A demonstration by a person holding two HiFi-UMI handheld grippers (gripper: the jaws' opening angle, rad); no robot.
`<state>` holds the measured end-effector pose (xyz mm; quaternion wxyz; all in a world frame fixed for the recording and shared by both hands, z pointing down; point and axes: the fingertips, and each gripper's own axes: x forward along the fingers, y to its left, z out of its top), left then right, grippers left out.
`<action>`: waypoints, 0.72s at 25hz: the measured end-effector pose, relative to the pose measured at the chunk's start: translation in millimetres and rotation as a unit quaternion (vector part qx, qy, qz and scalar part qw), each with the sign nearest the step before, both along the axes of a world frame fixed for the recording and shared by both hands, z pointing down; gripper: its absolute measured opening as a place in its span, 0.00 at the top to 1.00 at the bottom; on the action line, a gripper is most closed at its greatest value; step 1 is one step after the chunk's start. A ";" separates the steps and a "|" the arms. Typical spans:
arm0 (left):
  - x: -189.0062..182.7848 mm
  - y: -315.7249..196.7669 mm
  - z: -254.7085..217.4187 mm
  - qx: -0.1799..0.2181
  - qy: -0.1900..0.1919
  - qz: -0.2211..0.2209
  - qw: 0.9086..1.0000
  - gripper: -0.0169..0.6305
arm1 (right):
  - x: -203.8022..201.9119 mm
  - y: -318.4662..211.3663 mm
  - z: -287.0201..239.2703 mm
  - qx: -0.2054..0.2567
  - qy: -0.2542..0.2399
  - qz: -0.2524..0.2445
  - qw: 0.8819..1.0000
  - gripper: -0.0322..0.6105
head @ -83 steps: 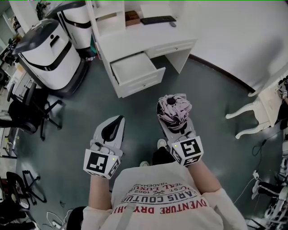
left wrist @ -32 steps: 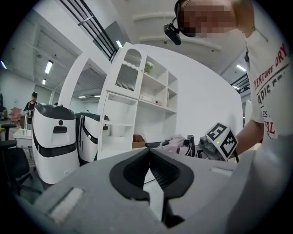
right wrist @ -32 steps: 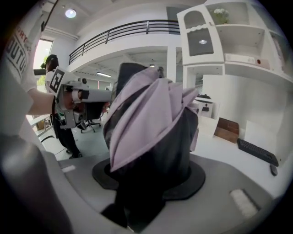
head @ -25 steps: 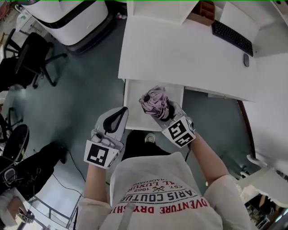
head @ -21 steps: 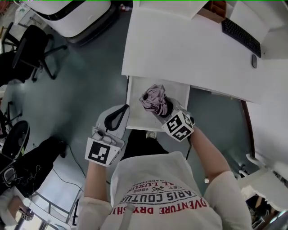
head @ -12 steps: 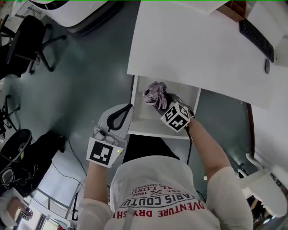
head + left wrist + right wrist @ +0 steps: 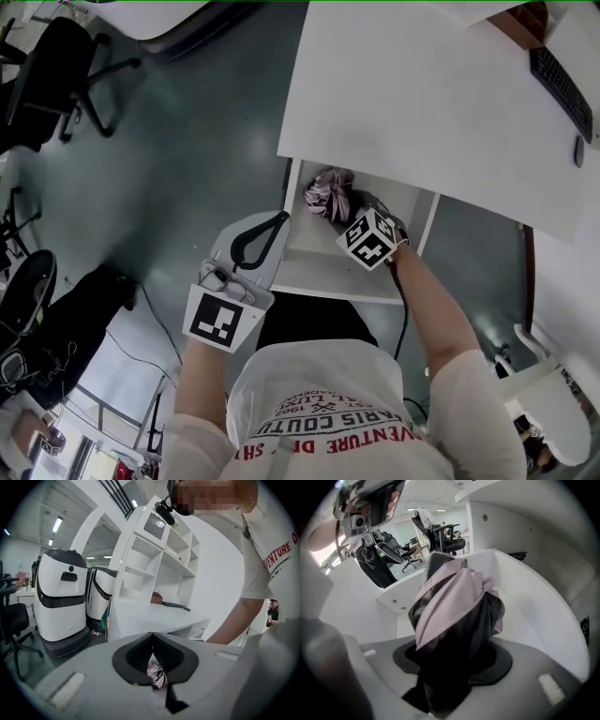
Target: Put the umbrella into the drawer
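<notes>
One umbrella (image 7: pixel 328 190) in one open drawer (image 7: pixel 328 272); right claw (image 7: pixel 343 202) clamped on it, jaws opening; left claw (image 7: pixel 281 217) closed, empty; shirt (image 7: pixel 277 555) reads "VENTURE".

White desk (image 7: pixel 422 94) over grey-green floor (image 7: pixel 187 141) (black office chair (image 7: pixel 47 84) at upper left)

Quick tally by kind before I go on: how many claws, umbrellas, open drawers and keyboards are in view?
Claws: 2 (left claw shut and empty; right claw opening, with the umbrella between its jaws)
Umbrellas: 1
Open drawers: 1 (drawer)
Keyboards: 1 (keyboard)
Total: 5
</notes>
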<state>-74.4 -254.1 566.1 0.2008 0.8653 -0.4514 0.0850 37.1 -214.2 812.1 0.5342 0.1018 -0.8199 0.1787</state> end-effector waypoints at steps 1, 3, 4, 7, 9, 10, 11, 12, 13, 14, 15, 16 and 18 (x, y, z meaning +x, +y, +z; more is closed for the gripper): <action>-0.3 0.1 1.3 -0.002 -0.001 -0.001 1.000 0.97 | -0.5 -0.1 2.2 0.000 0.001 -0.001 1.000 0.60; -0.5 -0.3 1.7 -0.001 -0.002 -0.002 1.000 0.97 | -1.6 -1.8 5.7 0.001 0.001 0.000 1.000 0.59; -0.4 -0.2 0.9 0.000 -0.001 -0.004 1.000 0.97 | -1.9 -2.7 7.3 0.002 0.001 0.002 1.000 0.59; -0.5 4.4 -2.2 0.002 -0.002 -0.006 1.000 0.97 | -0.7 -1.7 12.6 0.001 0.003 0.021 1.000 0.45; -1.2 7.6 -6.0 0.002 -0.006 -0.008 1.000 0.97 | 1.4 -2.6 11.2 0.000 0.002 0.034 0.999 0.30; -1.8 8.6 -9.0 0.002 -0.008 -0.009 1.000 0.97 | 2.1 -4.0 7.5 0.002 -0.001 0.039 0.999 0.26; -2.4 9.2 -13.0 0.004 -0.010 -0.009 1.000 0.97 | 2.3 -5.4 1.6 0.003 -0.005 0.041 0.999 0.25; -2.8 9.6 -18.0 0.007 -0.012 -0.010 1.000 0.97 | 1.9 -6.6 -6.1 0.005 -0.010 0.041 0.999 0.25; -2.8 9.9 -24.1 0.010 -0.014 -0.010 1.000 0.97 | 1.4 -8.1 -15.4 0.010 -0.016 0.039 0.999 0.26; -2.1 10.4 -31.3 0.014 -0.014 -0.011 1.000 0.97 | 1.3 -10.0 -25.7 0.019 -0.020 0.038 0.999 0.26; -0.6 11.5 -39.3 0.018 -0.013 -0.011 1.000 0.97 | 1.8 -11.6 -36.8 0.030 -0.024 0.038 0.999 0.26; 1.5 13.0 -47.7 0.022 -0.012 -0.010 1.000 0.97 | 2.7 -12.3 -48.3 0.038 -0.028 0.041 0.998 0.26; 6.6 15.6 -64.8 0.033 -0.011 -0.005 0.999 0.97 | 4.1 -11.0 -71.8 0.044 -0.037 0.048 0.997 0.26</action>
